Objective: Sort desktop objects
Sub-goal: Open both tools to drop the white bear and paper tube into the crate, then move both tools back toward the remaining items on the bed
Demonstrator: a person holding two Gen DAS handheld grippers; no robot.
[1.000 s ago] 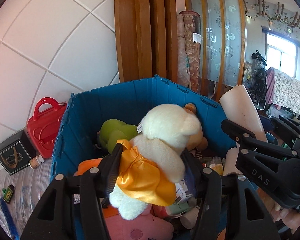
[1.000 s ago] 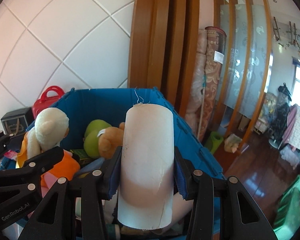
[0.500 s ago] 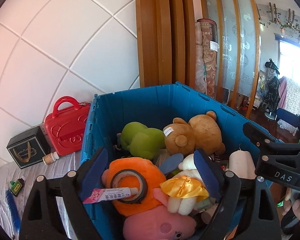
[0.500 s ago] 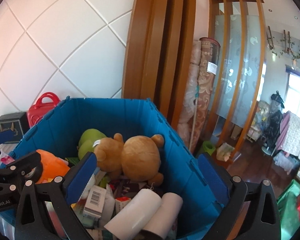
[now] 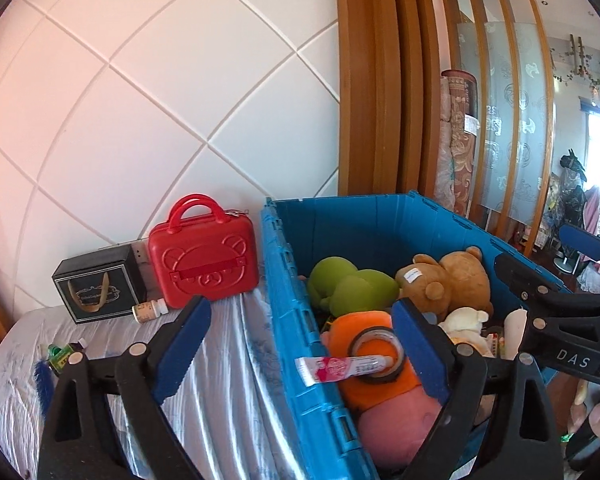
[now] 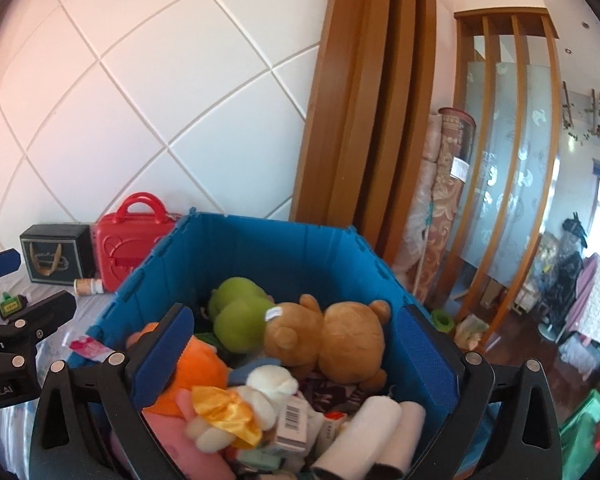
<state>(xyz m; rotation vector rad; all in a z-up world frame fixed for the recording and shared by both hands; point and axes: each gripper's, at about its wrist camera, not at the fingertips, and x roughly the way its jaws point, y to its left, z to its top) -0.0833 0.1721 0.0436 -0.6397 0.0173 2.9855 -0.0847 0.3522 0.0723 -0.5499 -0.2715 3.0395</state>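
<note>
A blue bin (image 5: 284, 280) holds several toys. The white bear in a yellow dress (image 6: 268, 384) and the white paper roll (image 6: 364, 428) lie loose inside it, near the front. My left gripper (image 5: 300, 344) hangs over the bin's left wall, its jaws still opening and holding nothing. My right gripper (image 6: 296, 356) stands wide open above the bin, with nothing between its pads. A brown bear (image 6: 340, 340), a green plush (image 6: 240, 312) and an orange plush (image 5: 364, 372) with a tape roll (image 5: 376, 354) on it also lie in the bin.
On the cloth-covered table left of the bin stand a red case (image 5: 204, 264) and a black box (image 5: 96, 288), with a pill bottle (image 5: 150, 311) in front of them. A small green item (image 5: 60, 354) and a blue feather (image 5: 44, 380) lie nearer. A wooden partition rises behind the bin.
Both grippers opened. The white bear left the left gripper and the paper roll left the right; both now lie in the bin. The left gripper shifted left toward the table, and the right drew back.
</note>
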